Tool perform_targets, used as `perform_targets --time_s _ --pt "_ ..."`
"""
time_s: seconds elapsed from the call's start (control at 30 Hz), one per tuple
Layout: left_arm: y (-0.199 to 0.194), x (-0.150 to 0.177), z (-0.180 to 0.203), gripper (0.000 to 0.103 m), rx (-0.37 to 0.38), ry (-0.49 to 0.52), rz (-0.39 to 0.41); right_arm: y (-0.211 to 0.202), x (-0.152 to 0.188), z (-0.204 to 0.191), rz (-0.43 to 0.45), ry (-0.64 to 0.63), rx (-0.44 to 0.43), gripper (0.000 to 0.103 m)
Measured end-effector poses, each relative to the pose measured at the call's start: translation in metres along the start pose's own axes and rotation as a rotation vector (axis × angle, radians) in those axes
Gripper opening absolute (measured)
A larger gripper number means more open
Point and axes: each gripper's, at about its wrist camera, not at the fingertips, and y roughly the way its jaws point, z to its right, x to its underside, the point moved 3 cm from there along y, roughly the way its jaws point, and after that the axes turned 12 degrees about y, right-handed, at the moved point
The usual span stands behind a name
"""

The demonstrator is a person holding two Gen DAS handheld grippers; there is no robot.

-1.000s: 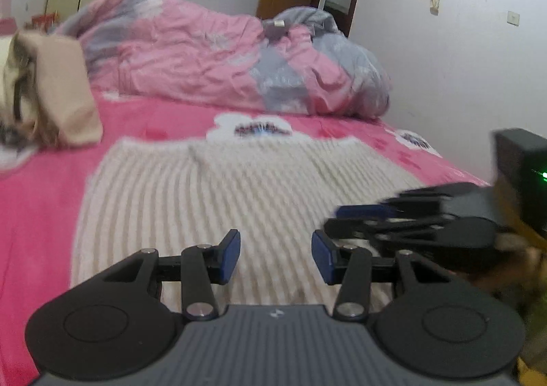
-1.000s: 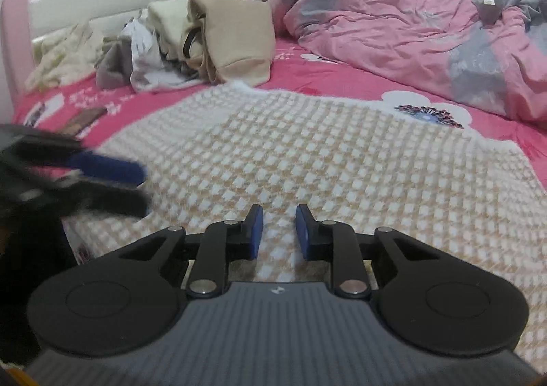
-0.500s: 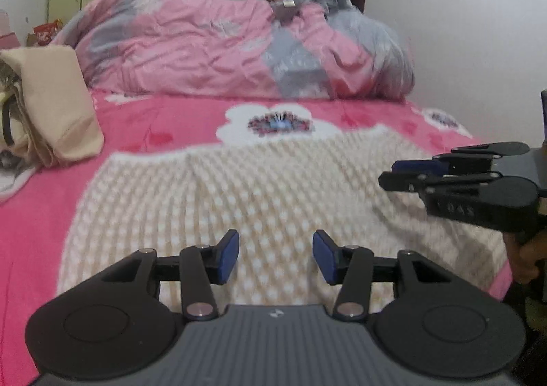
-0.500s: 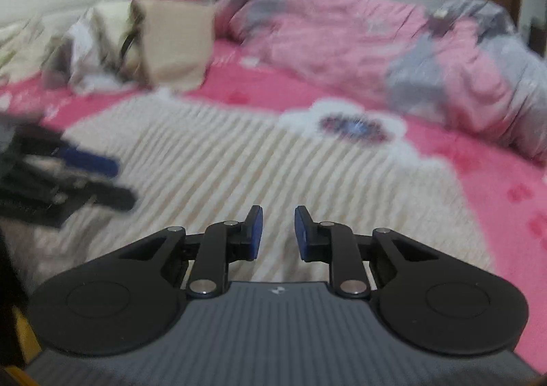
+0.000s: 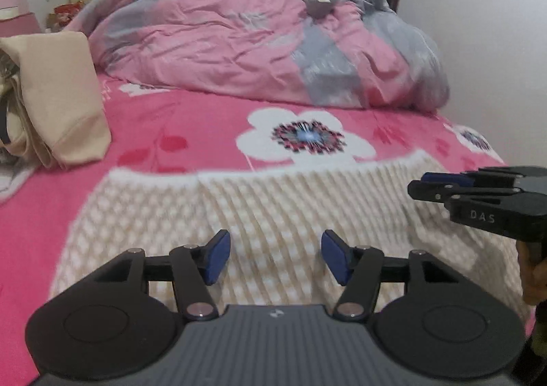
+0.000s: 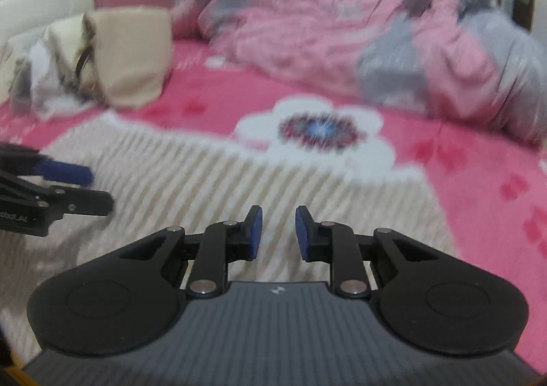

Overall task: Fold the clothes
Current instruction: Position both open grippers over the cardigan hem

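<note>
1 cream waffle-knit garment [image 5: 273, 215] flat on bed | left gripper [image 5: 275, 258] wide apart, empty | right gripper [image 6: 277, 233] ajar, empty

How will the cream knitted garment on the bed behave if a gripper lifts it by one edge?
The knitted garment lies flat and follows the bed, so it would probably sag and drape. Its thick, textured knit should grip the pads well, and looks fairly light.

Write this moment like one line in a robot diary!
left tool: open, empty | right tool: open, empty | knit garment: spread flat on bed | fold: not started
</note>
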Motion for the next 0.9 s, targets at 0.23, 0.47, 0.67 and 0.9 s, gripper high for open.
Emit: perform_targets --time_s 0.23,0.47,0.67,0.9 --pt "0.028 0.009 -0.014 0.081 -0.043 -0.016 -0.036 0.05 0.01 0.02 -0.05 0.067 0.033 0.023" --pt "0.023 0.016 -0.038 0.083 -0.024 -0.127 0.003 0.036 -0.019 0.034 -0.001 0.142 0.121 0.023" --pt "0.013 0.01 -0.035 0.081 -0.059 -0.11 0.009 0.04 0.001 0.049 -0.023 0.197 0.109 0.025" --pt "-0.011 0.023 -0.024 0.083 -0.121 -0.028 0.043 -0.002 0.006 0.027 -0.001 0.135 0.058 0.027"
